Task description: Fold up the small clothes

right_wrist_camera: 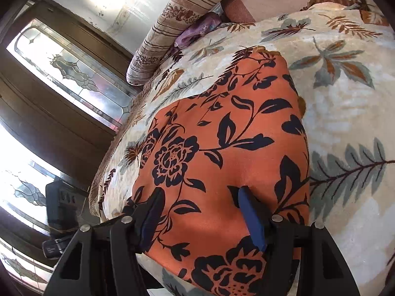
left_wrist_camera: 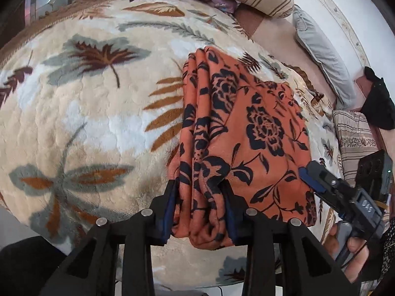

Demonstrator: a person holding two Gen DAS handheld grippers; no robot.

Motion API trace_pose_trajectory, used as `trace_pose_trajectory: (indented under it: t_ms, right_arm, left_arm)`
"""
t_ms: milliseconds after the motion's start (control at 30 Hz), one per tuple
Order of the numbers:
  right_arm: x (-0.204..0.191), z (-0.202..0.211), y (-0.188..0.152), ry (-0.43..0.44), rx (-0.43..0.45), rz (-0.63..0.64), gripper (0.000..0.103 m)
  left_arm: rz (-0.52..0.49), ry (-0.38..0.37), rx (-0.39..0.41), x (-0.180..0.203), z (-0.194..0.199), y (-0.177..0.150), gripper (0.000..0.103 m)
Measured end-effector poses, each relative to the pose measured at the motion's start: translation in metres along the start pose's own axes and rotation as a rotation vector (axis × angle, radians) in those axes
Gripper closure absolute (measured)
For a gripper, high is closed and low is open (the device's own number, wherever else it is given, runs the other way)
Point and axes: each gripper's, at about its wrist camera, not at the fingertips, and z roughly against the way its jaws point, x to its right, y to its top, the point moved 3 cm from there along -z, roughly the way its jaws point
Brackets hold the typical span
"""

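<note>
The orange floral garment (left_wrist_camera: 246,128) lies mostly folded on the bed's blanket (left_wrist_camera: 86,113). The left claw (left_wrist_camera: 200,204) clenches its bunched edge (1 fold probably remains); the right claw (right_wrist_camera: 202,219) hovers released.

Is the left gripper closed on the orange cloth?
Yes, the left gripper pinches the bunched folded edge of the orange cloth between both pads.
</note>
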Motion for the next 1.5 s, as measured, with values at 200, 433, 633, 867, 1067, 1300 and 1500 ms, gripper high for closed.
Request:
trace_pose_trajectory:
  t_ms: [200,433,633,867,1067,1300,1500]
  right_arm:
    - [0.003,0.002,-0.001,0.033,0.001,-0.017,0.037]
    - [0.007,0.004,0.000,0.068,-0.013,-0.032,0.037]
    - [0.008,0.007,0.004,0.083,-0.024,-0.058,0.037]
    - [0.014,0.003,0.017,0.070,-0.037,-0.098,0.030]
    - [0.012,0.010,0.046,0.114,-0.034,-0.112,0.030]
    - [0.055,-0.036,0.095,0.165,-0.121,-0.326,0.030]
    - [0.039,-0.030,0.122,0.189,-0.070,-0.294,0.028]
  left_arm:
    - [-0.044,-0.024,0.080,0.015,0.007,0.053,0.050]
    - [-0.025,0.037,-0.009,-0.001,-0.057,0.107,0.070]
    - [-0.077,0.058,0.027,0.005,-0.048,0.103,0.068]
    - [-0.121,0.120,0.024,0.006,-0.061,0.102,0.059]
    - [-0.128,0.112,0.054,0.004,-0.053,0.102,0.058]
    - [-0.125,0.119,0.058,0.003,-0.057,0.101,0.053]
    - [-0.132,0.121,0.060,0.002,-0.058,0.101,0.050]
